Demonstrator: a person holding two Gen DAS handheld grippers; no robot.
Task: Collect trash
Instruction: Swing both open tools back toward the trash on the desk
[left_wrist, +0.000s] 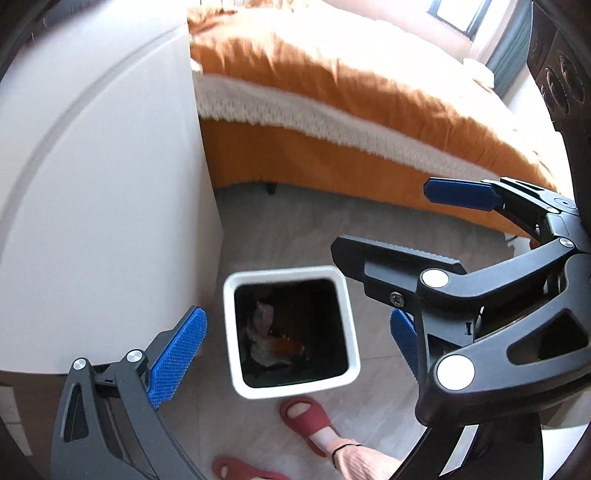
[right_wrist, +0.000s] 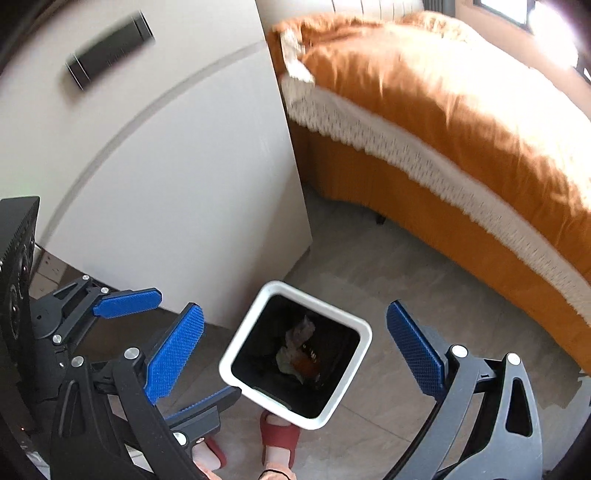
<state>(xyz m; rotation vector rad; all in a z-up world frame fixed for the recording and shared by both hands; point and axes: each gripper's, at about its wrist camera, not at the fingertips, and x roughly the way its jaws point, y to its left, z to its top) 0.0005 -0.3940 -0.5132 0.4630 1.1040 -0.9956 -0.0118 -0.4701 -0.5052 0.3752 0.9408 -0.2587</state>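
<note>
Both tools, left tool (left_wrist: 295, 343) and right tool (right_wrist: 295, 354), hang wide and empty above the bin (right_wrist: 236, 350); next, seek remaining trash.

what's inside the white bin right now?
Inside the white bin, against its black interior, lie crumpled pale wrappers and an orange-brown piece. The dark interior hides whatever is beneath or beside them. Both hand-held grippers are open and empty.

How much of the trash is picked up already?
Some is done: crumpled trash already lies inside the white bin. Nothing is in hand, since the left gripper and right gripper both hang open and empty above it. No loose trash shows on the floor here.
</note>
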